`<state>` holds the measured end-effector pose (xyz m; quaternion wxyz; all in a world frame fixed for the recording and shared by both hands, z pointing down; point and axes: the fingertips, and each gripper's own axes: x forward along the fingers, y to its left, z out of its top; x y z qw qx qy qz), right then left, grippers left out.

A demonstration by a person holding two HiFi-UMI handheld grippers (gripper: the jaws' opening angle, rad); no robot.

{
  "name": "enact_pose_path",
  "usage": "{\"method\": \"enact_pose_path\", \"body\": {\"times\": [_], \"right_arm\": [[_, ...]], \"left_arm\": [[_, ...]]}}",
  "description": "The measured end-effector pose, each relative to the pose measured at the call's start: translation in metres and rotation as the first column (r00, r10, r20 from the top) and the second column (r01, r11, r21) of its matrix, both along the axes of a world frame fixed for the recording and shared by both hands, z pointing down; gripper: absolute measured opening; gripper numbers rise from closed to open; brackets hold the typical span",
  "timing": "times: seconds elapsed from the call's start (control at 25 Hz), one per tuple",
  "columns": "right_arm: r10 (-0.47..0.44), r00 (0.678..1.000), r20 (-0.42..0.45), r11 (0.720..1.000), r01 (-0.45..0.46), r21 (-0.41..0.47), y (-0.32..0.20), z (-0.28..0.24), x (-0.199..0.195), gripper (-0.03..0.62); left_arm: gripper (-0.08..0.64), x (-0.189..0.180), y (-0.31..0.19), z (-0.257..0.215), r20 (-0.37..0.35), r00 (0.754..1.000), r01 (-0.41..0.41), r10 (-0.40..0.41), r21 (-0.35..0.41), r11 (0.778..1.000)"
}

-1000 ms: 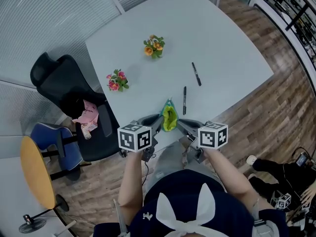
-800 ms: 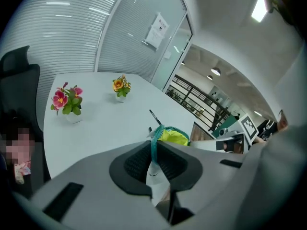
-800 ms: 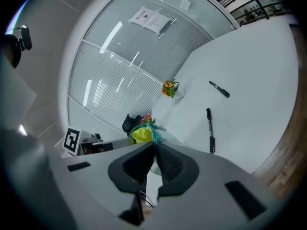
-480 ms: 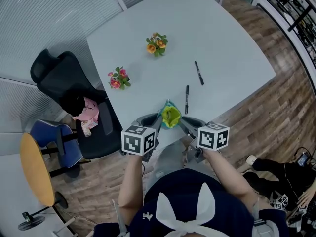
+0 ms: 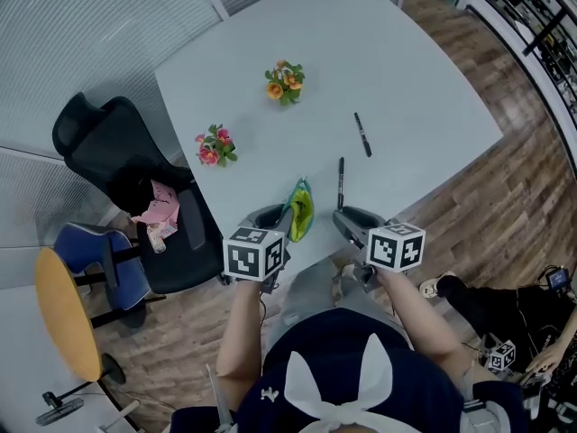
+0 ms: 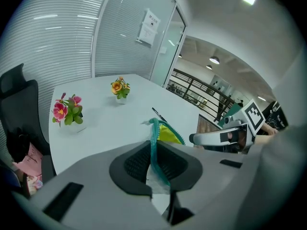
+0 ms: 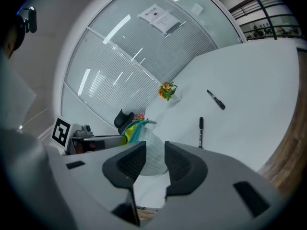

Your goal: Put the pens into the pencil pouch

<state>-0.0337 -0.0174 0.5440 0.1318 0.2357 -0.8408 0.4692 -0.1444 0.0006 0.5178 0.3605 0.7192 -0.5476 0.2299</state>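
The green and yellow pencil pouch [image 5: 300, 210] hangs at the near edge of the white table [image 5: 406, 52]. My left gripper [image 5: 280, 217] is shut on its teal zipper edge [image 6: 154, 139]. My right gripper [image 5: 346, 216] stands just right of the pouch with its jaws opening. Their pads touch nothing, and the pouch's pale mesh [image 7: 149, 153] shows beyond the gap. Two black pens lie on the table: one [image 5: 341, 171] just beyond the right gripper, the other [image 5: 361, 134] farther out. The right gripper view shows both, the nearer pen [image 7: 200, 131] and the farther pen [image 7: 216, 99].
Two small flower pots stand on the table, orange [image 5: 284, 81] and pink [image 5: 213, 145]. A black office chair [image 5: 108, 152] with a pink item on its seat is at the left, near a blue chair [image 5: 99, 260] and a yellow round table [image 5: 63, 309].
My right gripper has let go of the pouch and shifted right. The pouch mouth, held wide before, has narrowed and hangs from the left gripper alone.
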Motion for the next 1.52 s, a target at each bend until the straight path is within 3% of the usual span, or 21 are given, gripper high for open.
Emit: {"method": "enact_pose_path", "body": {"times": [0.16,0.44,0.8,1.12,1.52], "right_arm": [[0.049,0.994,-0.093,0.997,-0.042,0.069,-0.014,0.015,0.009,0.141],[0.078,0.973,-0.218,0.983,-0.039,0.177,-0.022,0.035,0.011,0.144],[0.099,0.933,-0.346,0.974,-0.02,0.224,-0.027,0.072,0.003,0.144],[0.148,0.869,-0.471,0.966,-0.026,0.256,-0.032,0.11,0.0,0.15],[0.183,0.815,-0.55,0.962,-0.034,0.27,-0.03,0.137,0.002,0.146]], "left_arm": [[0.051,-0.004,-0.005,0.002,-0.003,1.0,0.011,-0.011,-0.004,1.0],[0.051,-0.011,-0.013,-0.001,-0.004,1.0,0.006,-0.006,-0.007,1.0],[0.051,-0.028,-0.025,-0.005,-0.002,1.0,-0.017,0.017,0.007,1.0],[0.051,-0.027,-0.035,0.001,-0.012,0.997,-0.079,0.079,0.009,0.997],[0.051,-0.018,-0.038,0.004,-0.033,0.989,-0.145,0.145,0.012,0.989]]}}
